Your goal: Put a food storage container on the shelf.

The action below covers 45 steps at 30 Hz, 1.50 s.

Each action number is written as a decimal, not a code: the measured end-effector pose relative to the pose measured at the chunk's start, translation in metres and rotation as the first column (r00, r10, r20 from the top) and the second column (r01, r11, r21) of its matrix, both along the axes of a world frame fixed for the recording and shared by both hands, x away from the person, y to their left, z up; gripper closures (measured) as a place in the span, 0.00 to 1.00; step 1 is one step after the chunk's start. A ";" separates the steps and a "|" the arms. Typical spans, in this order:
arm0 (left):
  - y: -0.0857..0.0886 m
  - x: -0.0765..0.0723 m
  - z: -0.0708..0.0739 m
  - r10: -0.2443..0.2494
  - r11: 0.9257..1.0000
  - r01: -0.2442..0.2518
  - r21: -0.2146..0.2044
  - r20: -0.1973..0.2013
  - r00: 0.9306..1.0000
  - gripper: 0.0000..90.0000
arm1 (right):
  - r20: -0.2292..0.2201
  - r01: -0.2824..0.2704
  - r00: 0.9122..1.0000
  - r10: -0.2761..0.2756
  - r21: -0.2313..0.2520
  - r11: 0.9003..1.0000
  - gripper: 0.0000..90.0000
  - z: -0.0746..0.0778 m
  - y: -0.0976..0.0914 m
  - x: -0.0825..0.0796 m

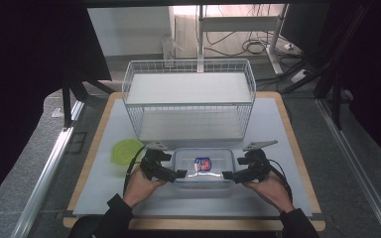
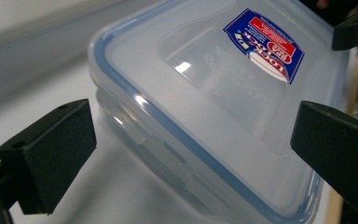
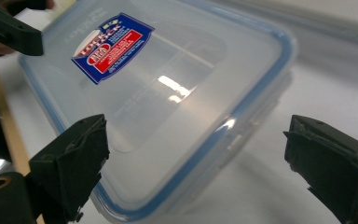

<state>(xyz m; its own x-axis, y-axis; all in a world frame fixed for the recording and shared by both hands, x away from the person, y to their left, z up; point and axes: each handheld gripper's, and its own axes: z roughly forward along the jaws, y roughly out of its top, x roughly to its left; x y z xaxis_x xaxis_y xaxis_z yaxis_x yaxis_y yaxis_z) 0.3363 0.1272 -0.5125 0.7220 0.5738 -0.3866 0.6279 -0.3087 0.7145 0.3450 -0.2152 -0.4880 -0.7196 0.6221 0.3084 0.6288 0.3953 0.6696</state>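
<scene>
We have the clear plastic container lying flat near the front edge of the table, about midway between its left and right edges, with its blue-rimmed lid seated on top and the red and blue label facing up. We hold a gripper at each short end of it: the left gripper comes in from the left end and the right gripper from the right, so the box sits squarely between our two hands. Both pairs of jaws stand wide apart, and neither presses on the container. In the left gripper view, one pad hangs beside the side wall over the table and the other sits above the lid, with a corner of the box between them; the right gripper view mirrors this at the opposite end. We judge that this straddling is meant to bracket each end so that the jaws can close on the lid's edge or its side clasps, either to lift the box or to unlatch it; which of the two we cannot tell. The white wire basket stands behind the container toward the back edge, and a green lid lies just left of it, near the left gripper.
</scene>
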 end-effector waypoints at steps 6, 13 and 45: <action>-0.002 0.003 -0.005 -0.043 0.999 0.042 -0.021 -0.057 0.997 0.00 | -0.095 -0.012 0.995 0.018 0.062 0.998 0.09 -0.007 0.003 0.009; 0.001 -0.007 0.001 -0.028 1.000 0.028 -0.007 -0.049 0.998 0.07 | -0.129 -0.015 0.991 0.023 0.063 0.998 0.16 -0.004 0.000 0.006; 0.024 -0.028 0.009 0.079 0.984 -0.082 -0.156 -0.029 0.996 0.54 | -0.094 0.085 0.993 -0.068 0.197 0.977 0.60 0.009 -0.024 -0.018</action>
<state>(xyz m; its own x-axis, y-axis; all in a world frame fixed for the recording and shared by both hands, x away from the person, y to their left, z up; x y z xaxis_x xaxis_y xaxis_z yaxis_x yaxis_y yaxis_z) 0.3086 0.1514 -0.5033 0.6661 0.5608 -0.4917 0.6624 -0.1419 0.7356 0.3267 -0.2389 -0.4788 -0.6373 0.5933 0.4917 0.7111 0.2069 0.6720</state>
